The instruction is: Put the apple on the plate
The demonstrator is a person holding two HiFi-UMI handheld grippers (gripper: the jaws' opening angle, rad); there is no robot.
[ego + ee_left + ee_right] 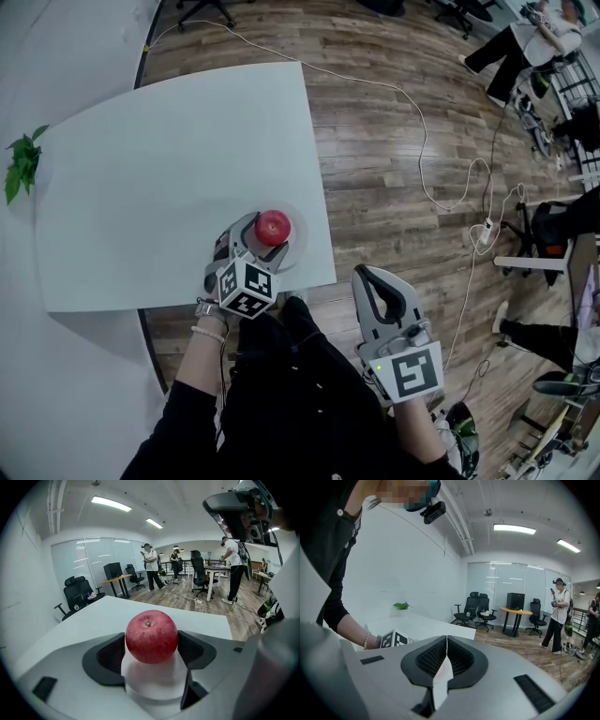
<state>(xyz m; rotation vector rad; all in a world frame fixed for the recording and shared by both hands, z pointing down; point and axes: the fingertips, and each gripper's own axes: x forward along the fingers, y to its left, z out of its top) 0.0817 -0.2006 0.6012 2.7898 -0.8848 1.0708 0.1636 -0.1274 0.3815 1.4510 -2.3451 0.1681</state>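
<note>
A red apple (273,227) is near the front right corner of the white table (169,178), over a white plate (298,247). My left gripper (266,236) is shut on the apple, one jaw on each side. In the left gripper view the apple (151,636) stands stem up between the dark pads (108,654), with the plate (154,680) right beneath it; I cannot tell whether they touch. My right gripper (367,275) is held off the table over the wood floor, to the right of the plate. In the right gripper view its jaws (447,641) are shut with nothing between them.
A green plant (21,164) sits at the table's left edge. A white cable (422,141) runs across the floor to a power strip (486,231). Office chairs and people are at the far right. The table's front edge lies just below the plate.
</note>
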